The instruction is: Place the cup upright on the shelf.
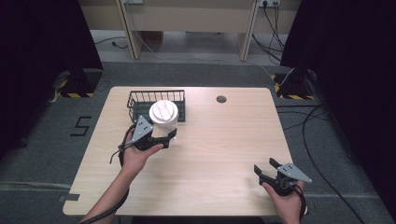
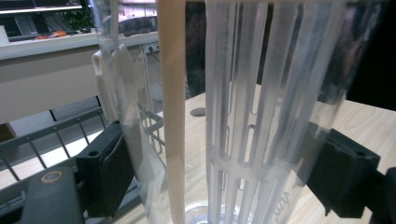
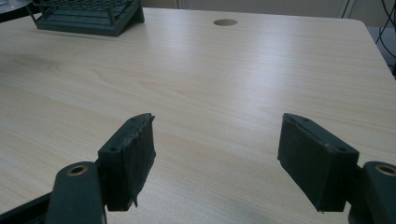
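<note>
The left gripper [image 1: 159, 138] has its black fingers [image 2: 105, 170] closed on the sides of a clear plastic jug with a white round lid [image 1: 163, 116], which stands just in front of a dark wire basket [image 1: 140, 99] at the far left of the pale wooden desk [image 1: 224, 140]. Inside the jug a white slotted insert [image 2: 252, 116] runs upright. The right gripper [image 1: 266, 169] sits at the near right edge, its fingers [image 3: 130, 158] spread wide apart and holding nothing above bare desk.
</note>
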